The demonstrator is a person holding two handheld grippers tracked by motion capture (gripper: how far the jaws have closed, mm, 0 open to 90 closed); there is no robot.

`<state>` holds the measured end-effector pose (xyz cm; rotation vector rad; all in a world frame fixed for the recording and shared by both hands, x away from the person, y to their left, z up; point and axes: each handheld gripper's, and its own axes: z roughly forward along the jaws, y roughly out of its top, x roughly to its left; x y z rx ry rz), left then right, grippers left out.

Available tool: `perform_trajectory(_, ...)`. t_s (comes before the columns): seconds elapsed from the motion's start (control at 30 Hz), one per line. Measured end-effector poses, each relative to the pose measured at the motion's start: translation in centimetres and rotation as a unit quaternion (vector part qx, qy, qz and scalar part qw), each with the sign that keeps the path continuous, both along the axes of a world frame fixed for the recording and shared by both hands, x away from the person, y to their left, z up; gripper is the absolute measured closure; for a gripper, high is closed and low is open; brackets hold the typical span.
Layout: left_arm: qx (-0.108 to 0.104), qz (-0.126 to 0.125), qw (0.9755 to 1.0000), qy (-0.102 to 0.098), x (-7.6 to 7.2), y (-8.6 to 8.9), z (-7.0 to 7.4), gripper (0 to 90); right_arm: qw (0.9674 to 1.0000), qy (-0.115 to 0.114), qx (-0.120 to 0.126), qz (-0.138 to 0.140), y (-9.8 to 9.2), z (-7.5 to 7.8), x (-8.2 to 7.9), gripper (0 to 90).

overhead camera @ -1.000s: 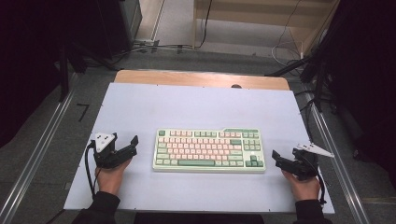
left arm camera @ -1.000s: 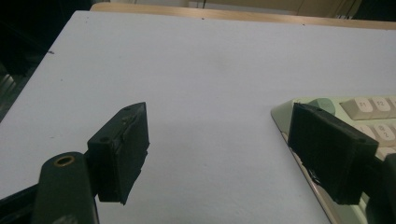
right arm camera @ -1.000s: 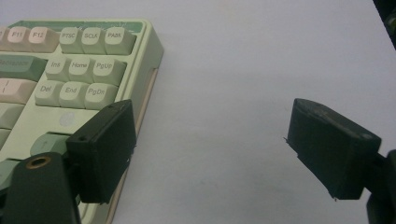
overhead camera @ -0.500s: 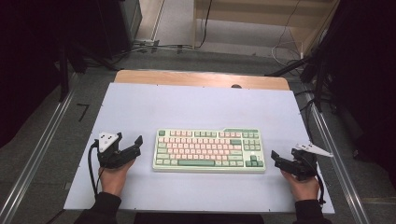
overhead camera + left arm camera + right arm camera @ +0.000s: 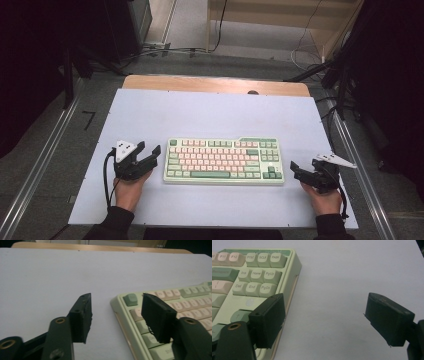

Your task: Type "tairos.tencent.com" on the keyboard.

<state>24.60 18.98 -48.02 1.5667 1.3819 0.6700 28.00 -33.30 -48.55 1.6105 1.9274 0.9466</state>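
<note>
A mint-green keyboard (image 5: 223, 161) with pink and cream keys lies flat in the middle of the white table (image 5: 215, 115). My left gripper (image 5: 149, 148) sits at the keyboard's left end. In the left gripper view its jaws have just been closing; the left gripper (image 5: 116, 300) straddles the near left corner of the keyboard (image 5: 190, 295), one jaw over the table, the other above the keys, with no pad pressing on it. My right gripper (image 5: 296, 171) rests at the right end, open; in the right gripper view the right gripper (image 5: 325, 302) has one jaw over the keyboard (image 5: 257, 272) edge.
A wooden strip (image 5: 215, 84) runs along the table's far edge. Metal rails (image 5: 45, 165) flank the table on both sides. Cables (image 5: 165, 50) and dark equipment lie on the floor beyond the far edge.
My left gripper has shifted right, up to the keyboard's left end, and its jaws stand narrower than before. The right gripper and the keyboard have stayed put.
</note>
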Motion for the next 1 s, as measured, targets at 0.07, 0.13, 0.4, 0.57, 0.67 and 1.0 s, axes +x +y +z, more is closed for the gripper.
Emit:
perform_trajectory(0.07, 0.0, -0.015, 0.9999, -0.002, 0.0, -0.6, 0.2, 51.4, 1.0, 0.002, -0.001, 0.0, 0.1, 0.0, 0.0, 14.6)
perform_trajectory(0.13, 0.001, -0.032, 0.9995, -0.002, 0.0, -1.3, 0.4, 58.4, 1.0, 0.003, -0.003, 0.002, 0.1, 0.0, 0.0, 14.6)
perform_trajectory(0.4, 0.016, -0.108, 0.9938, 0.021, 0.9, -5.3, 0.8, 90.0, 1.0, 0.006, -0.004, 0.0, 0.3, -0.1, 0.1, 14.6)
perform_trajectory(0.57, 0.017, -0.138, 0.9892, 0.045, 2.2, -7.6, 0.5, 90.0, 1.0, 0.006, -0.004, 0.003, 0.4, -0.1, 0.1, 14.6)
perform_trajectory(0.67, 0.019, -0.153, 0.9863, 0.059, 2.8, -8.7, 0.3, 90.0, 1.0, 0.006, -0.003, 0.004, 0.4, -0.1, 0.1, 14.6)
perform_trajectory(1.0, 0.014, -0.173, 0.9814, 0.082, 4.2, -10.9, 0.1, 90.0, 1.0, 0.006, -0.004, 0.004, 0.4, -0.1, 0.1, 14.6)
